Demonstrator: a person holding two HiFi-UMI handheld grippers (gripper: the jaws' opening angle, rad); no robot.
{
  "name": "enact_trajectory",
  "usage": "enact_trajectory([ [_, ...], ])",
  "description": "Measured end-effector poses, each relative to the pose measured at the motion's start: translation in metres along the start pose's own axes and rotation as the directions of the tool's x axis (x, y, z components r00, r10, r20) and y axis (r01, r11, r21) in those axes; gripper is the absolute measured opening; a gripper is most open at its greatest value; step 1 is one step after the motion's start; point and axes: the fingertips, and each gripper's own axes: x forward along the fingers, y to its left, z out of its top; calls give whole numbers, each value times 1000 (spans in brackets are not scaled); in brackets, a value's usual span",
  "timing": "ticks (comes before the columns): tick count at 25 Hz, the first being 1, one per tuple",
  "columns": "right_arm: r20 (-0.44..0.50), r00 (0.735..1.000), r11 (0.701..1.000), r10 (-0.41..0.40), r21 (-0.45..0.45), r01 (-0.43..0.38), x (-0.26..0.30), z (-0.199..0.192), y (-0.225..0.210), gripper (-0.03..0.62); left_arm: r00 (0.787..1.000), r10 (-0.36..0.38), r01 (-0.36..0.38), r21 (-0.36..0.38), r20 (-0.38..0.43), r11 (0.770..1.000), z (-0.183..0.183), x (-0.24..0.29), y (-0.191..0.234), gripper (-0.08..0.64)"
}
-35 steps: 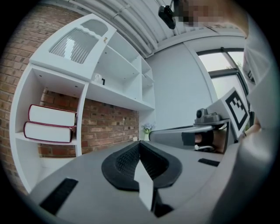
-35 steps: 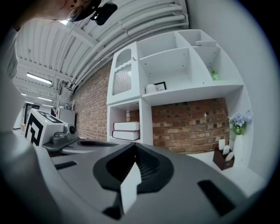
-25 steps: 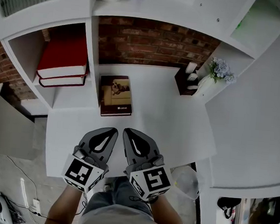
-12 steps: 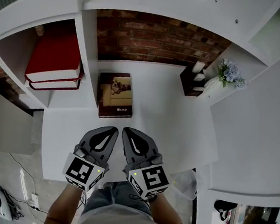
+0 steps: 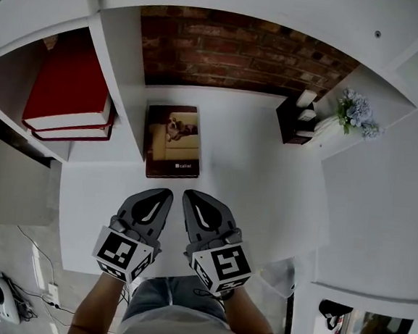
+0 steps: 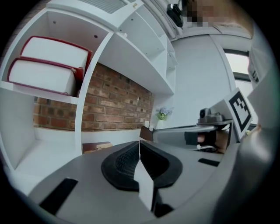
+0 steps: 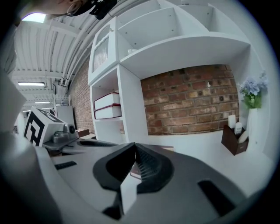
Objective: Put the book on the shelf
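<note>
A brown book with a dog picture on its cover lies flat on the white desk, close to the shelf's upright panel. Its edge also shows in the left gripper view as the book. Two red books lie stacked in the left shelf compartment; they appear too as red books and red books. My left gripper and right gripper hover side by side over the desk's near edge, short of the book. Both are shut with nothing between them.
A dark pen holder and a white vase of pale flowers stand at the back right against the brick wall. Shelf boards overhang the desk above. Floor with cables lies to the left.
The view has shifted closer to the desk; the shelf and book sit slightly larger and further left. Both grippers stay shut, side by side, and have come a little lower toward the desk.
</note>
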Motion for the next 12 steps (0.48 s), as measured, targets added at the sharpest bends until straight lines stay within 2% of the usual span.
enact_trajectory([
  [6,-42,999,1000,-3,21,4,12,-18,-12,11,999,28,-28,8,-40,1000,-15,9,15,15],
  [12,-89,996,1000,3,24,0,25,-37,-22,12,996,72,-71,18,-45,997,-28,18,34,15],
])
